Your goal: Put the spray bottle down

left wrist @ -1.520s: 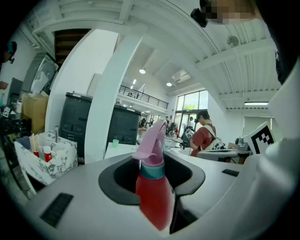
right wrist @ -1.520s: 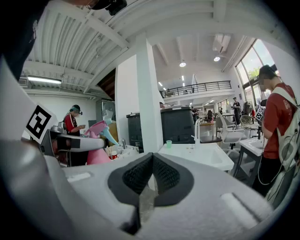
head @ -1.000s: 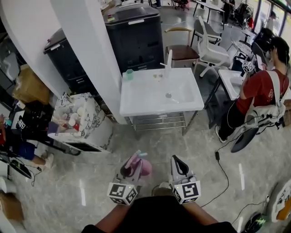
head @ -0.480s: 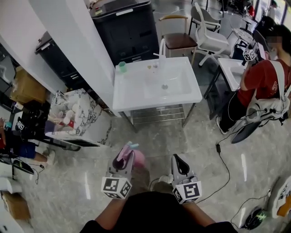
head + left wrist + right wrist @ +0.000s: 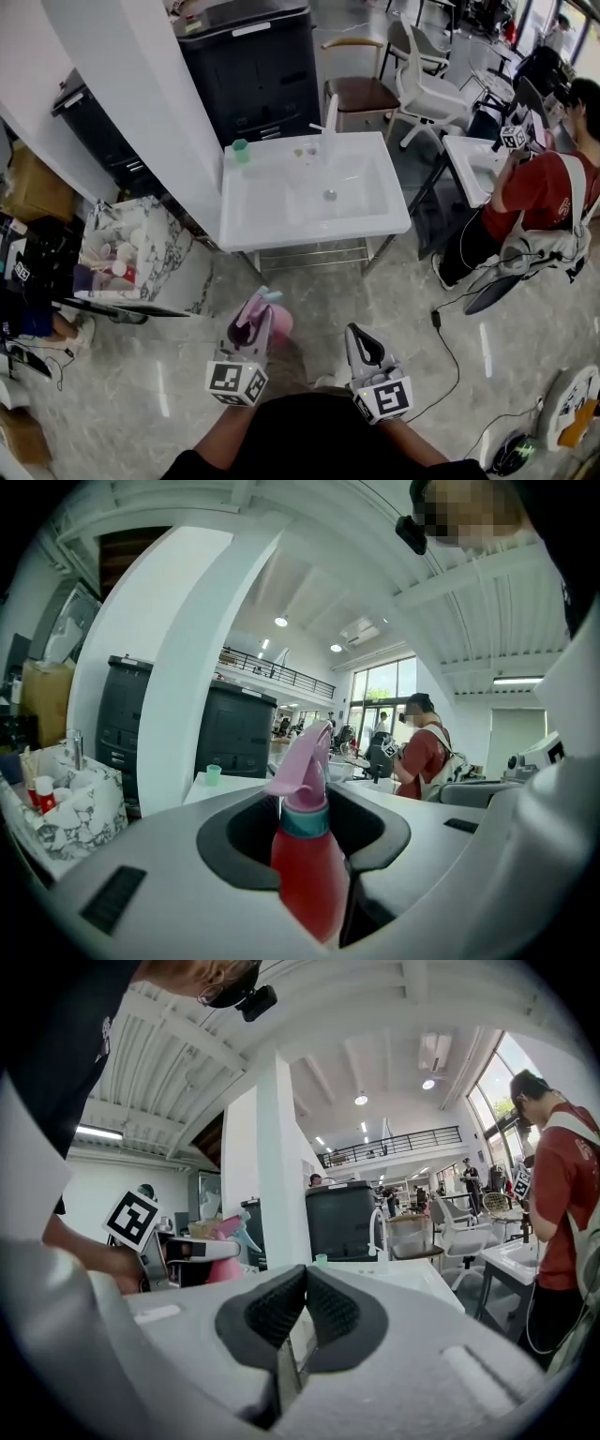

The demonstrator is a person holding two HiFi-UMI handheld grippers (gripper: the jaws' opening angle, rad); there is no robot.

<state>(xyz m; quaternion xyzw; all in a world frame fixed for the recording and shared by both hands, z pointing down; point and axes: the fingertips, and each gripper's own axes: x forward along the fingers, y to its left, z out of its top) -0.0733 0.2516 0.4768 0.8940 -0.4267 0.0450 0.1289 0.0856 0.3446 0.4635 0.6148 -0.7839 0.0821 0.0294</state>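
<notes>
The spray bottle (image 5: pixel 305 869) has a red body, a teal collar and a pink trigger head. It stands upright between the jaws of my left gripper (image 5: pixel 305 832), which is shut on its body. In the head view the same bottle (image 5: pixel 279 321) shows pink beside the left gripper (image 5: pixel 253 321), low at the middle, over the floor. My right gripper (image 5: pixel 362 343) hangs next to it on the right. Its dark ribbed pads (image 5: pixel 328 1309) meet with nothing between them, so the right gripper (image 5: pixel 305 1302) is shut and empty. The bottle (image 5: pixel 225 1241) also shows at the left of the right gripper view.
A white sink table (image 5: pixel 246 225) with a faucet (image 5: pixel 330 114) and a small green cup (image 5: pixel 240 147) stands ahead. Behind it are a black cabinet (image 5: pixel 253 66), a white column (image 5: pixel 141 103) and a chair (image 5: pixel 364 94). A marble-patterned bin (image 5: pixel 141 262) sits left; a person in red (image 5: pixel 536 192) right.
The sink table has come nearer and lower in the head view as both grippers travelled forward together. The left grip on the bottle and the shut right jaws look the same.
</notes>
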